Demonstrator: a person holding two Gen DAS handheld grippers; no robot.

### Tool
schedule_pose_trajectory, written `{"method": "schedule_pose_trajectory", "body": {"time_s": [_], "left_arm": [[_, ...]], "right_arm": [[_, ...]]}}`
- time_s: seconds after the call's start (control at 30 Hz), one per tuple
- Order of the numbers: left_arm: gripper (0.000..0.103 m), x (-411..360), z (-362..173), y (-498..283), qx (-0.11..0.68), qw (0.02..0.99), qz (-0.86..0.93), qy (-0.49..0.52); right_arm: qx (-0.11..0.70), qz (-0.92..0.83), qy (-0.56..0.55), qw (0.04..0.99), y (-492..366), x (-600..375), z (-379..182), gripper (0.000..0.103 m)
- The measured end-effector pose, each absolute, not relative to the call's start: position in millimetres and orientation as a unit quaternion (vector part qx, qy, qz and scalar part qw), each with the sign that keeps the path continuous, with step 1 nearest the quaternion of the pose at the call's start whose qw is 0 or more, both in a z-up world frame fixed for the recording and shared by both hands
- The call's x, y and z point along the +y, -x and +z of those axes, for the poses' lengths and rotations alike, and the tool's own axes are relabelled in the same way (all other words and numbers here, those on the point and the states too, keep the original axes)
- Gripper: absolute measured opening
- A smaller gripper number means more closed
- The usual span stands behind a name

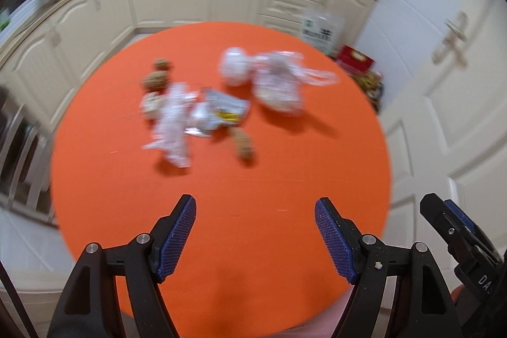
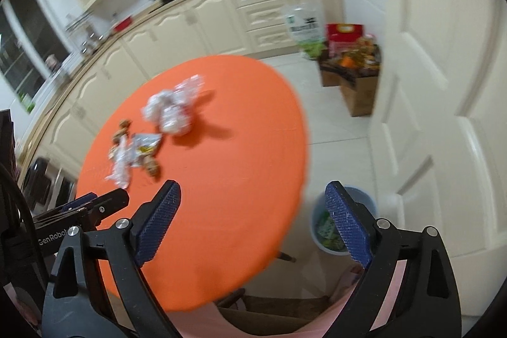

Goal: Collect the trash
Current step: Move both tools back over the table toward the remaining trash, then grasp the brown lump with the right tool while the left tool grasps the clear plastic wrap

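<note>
Both tools hang above the near edge of the orange table [image 1: 221, 243]. The left gripper [image 1: 255, 238] and the right gripper [image 2: 253, 222] are spread wide, holding nothing. Farther off, mid-table, lie crumpled plastic wrappers [image 1: 172, 129], light and soft, best pinched at a fold. The walnuts [image 1: 155, 80] look hard and may roll. Only the right view shows the blue bin [image 2: 329, 230] on the floor.
</note>
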State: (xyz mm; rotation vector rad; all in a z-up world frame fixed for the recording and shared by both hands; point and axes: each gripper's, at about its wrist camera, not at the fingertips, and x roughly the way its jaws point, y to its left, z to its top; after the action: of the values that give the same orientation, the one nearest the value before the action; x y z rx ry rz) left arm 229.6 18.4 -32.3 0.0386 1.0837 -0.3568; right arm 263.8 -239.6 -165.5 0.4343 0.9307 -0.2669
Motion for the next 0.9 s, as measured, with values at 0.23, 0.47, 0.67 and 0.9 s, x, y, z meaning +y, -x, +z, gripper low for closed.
{"method": "schedule_pose_trajectory", "body": {"time_s": [0.23, 0.47, 0.67, 0.9], "left_arm": [[0.074, 83, -33, -252, 0.527, 0.842, -0.119, 0.007], [0.074, 139, -44, -283, 0.553, 0.827, -0.084, 0.048], [0.074, 166, -54, -306, 0.571, 0.813, -0.083, 0.076], [0.074, 171, -65, -329, 0.584, 0.801, -0.088, 0.092]], "right_arm": [[0.477, -0.066, -0.167, 0.860, -320, -179, -176, 0.092], [0.517, -0.028, -0.142, 0.843, -373, -142, -198, 0.092], [0.559, -0.010, -0.135, 0.818, -414, -129, -226, 0.085], [0.594, 0.011, -0.134, 0.793, -437, -122, -253, 0.058]]}}
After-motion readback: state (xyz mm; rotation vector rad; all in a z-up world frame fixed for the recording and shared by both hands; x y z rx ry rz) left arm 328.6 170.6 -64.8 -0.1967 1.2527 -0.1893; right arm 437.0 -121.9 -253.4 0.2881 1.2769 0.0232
